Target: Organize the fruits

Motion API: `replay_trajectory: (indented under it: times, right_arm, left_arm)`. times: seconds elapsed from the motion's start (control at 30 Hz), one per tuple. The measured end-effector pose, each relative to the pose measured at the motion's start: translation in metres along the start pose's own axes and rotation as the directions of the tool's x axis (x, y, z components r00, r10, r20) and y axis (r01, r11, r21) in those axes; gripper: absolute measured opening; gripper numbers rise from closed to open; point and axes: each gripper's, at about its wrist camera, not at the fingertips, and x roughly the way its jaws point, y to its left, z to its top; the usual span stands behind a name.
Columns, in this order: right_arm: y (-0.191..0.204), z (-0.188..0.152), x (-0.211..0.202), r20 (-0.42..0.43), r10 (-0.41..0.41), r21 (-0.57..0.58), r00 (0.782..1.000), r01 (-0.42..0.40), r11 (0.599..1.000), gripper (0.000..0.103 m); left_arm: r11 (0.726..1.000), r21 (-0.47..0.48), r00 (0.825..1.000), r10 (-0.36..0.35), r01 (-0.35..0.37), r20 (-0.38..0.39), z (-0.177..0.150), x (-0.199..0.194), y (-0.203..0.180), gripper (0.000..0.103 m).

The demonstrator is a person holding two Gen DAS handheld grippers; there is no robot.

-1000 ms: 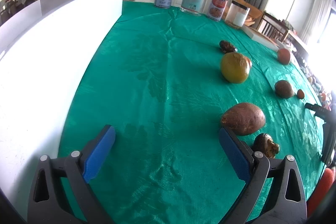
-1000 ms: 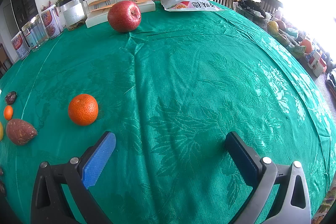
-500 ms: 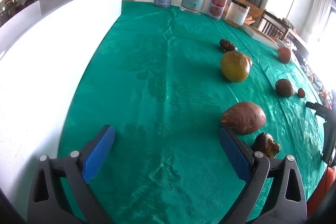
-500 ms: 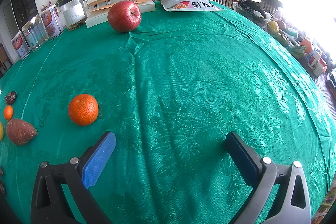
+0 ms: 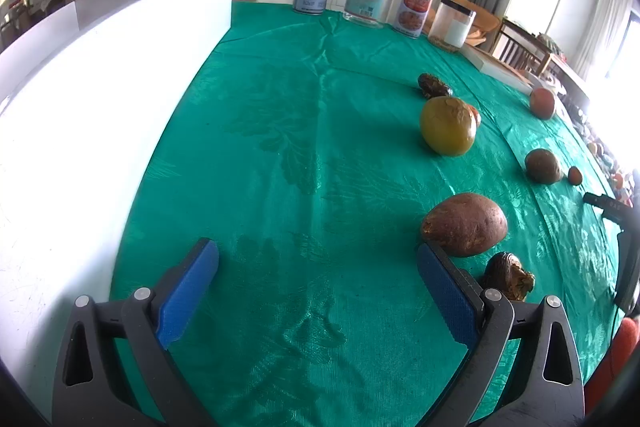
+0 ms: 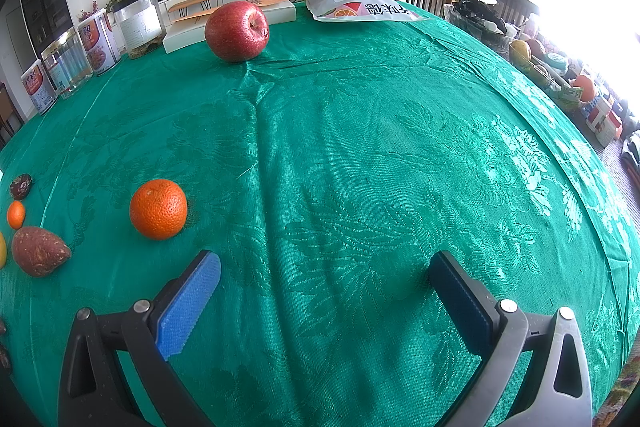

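My left gripper (image 5: 318, 287) is open and empty above the green tablecloth. Just right of its right finger lie a brown oval fruit (image 5: 464, 230) and a small dark wrinkled fruit (image 5: 507, 275). Farther off sit a yellow-green fruit (image 5: 448, 126), a dark date-like fruit (image 5: 434, 85), a round brown fruit (image 5: 543, 166) and a red apple (image 5: 543, 103). My right gripper (image 6: 324, 291) is open and empty. An orange (image 6: 158, 209) lies left of its left finger. A red apple (image 6: 237, 31) stands far back. A brown fruit (image 6: 38, 251) and a tiny orange fruit (image 6: 16, 215) lie at the left edge.
A white box wall (image 5: 100, 107) runs along the left in the left wrist view. Tins and jars (image 5: 370, 5) stand at the table's far edge. A white flat box (image 6: 224, 21) and a snack bag (image 6: 360, 9) lie at the back in the right wrist view.
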Motion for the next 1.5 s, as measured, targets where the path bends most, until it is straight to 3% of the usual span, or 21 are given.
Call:
replay_trajectory:
  times: [0.5, 1.5]
  right_arm:
    - [0.0006, 0.0003, 0.0003, 0.0, -0.001, 0.0, 1.0, 0.001, 1.0, 0.103]
    - [0.0006, 0.0, 0.0003, 0.001, -0.001, -0.001, 1.0, 0.001, 1.0, 0.103]
  left_arm:
    - [0.999, -0.023, 0.999, -0.036, 0.037, 0.014, 0.0, -0.0016, 0.0031, 0.1]
    - [1.0, -0.007, 1.0, -0.019, 0.019, 0.006, 0.0, -0.0003, -0.0001, 0.1]
